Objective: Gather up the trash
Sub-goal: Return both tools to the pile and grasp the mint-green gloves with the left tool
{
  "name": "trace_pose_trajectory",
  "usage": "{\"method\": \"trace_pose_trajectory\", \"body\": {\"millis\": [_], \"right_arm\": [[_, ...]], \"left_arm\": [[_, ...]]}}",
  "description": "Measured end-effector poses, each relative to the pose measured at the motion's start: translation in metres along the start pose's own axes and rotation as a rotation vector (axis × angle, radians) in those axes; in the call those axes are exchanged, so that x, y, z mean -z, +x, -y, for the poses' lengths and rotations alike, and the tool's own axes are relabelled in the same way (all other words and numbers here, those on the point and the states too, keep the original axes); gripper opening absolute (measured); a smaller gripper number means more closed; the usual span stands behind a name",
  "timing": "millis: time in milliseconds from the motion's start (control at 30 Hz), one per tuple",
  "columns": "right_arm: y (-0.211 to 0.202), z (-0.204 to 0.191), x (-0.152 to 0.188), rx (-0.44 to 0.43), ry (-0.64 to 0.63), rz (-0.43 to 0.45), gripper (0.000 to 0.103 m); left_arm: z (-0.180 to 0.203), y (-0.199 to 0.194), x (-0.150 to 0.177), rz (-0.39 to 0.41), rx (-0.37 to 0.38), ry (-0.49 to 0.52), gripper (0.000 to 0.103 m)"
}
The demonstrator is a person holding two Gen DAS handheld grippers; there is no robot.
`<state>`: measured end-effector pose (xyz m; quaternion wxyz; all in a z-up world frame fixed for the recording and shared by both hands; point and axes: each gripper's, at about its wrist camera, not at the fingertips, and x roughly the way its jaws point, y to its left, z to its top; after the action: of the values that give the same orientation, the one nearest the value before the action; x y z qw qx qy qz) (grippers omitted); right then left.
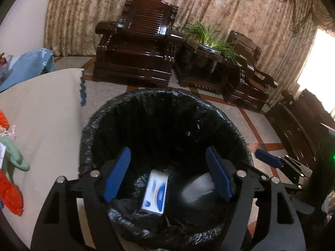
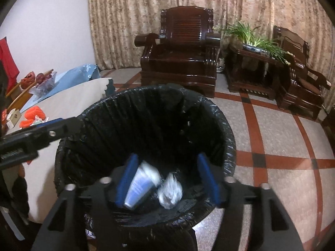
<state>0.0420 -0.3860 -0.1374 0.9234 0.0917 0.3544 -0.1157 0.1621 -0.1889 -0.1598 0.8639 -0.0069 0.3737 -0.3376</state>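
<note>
A round bin lined with a black bag (image 1: 165, 106) stands on the floor beside a white-covered table (image 1: 41, 113). My left gripper (image 1: 167, 176) is open and empty over the bin's mouth. A white and blue box (image 1: 155, 192) lies at the bottom, and a blurred white piece (image 1: 199, 188) shows beside it. My right gripper (image 2: 167, 181) is open over the same bin (image 2: 146, 98). Between its jaws I see a blurred blue-white box (image 2: 139, 186) and a crumpled white wad (image 2: 170, 191) inside the bin. The right gripper also shows at the right of the left wrist view (image 1: 270, 159).
Orange and green soft items (image 1: 9, 167) lie on the table's left part. A blue cloth (image 2: 71, 77) with fruit covers a further table. Dark wooden armchairs (image 2: 184, 50) and a plant stand (image 2: 251, 62) line the curtain. The tiled floor (image 2: 282, 136) lies right of the bin.
</note>
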Motion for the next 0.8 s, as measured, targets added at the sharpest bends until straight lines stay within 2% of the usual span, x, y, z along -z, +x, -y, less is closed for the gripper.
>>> {"method": "trace_pose_trajectory", "body": {"millis": [33,100,167,367,600,800], "right_arm": [[-0.002,-0.002,0.0,0.005,0.002,0.005,0.085],[-0.005,-0.005,-0.004,0.006,0.01,0.025,0.092],[-0.008,-0.011,-0.009,-0.01,0.014,0.039,0.097],[-0.01,-0.053,-0.021,-0.104,0.002,0.076,0.097],[-0.012,-0.122,-0.032,-0.225,-0.09,0.132,0.097],[-0.014,-0.181,-0.036,-0.314,-0.168,0.175,0.097]], "left_arm": [[-0.003,-0.005,0.0,0.007,-0.007,-0.003,0.078],[-0.008,-0.017,-0.001,0.028,-0.038,-0.003,0.087],[-0.017,-0.032,0.0,0.051,-0.077,-0.001,0.09],[-0.049,-0.082,0.004,0.109,-0.204,-0.025,0.092],[-0.103,-0.152,0.019,0.187,-0.398,-0.083,0.092],[-0.149,-0.195,0.036,0.211,-0.526,-0.157,0.092]]}}
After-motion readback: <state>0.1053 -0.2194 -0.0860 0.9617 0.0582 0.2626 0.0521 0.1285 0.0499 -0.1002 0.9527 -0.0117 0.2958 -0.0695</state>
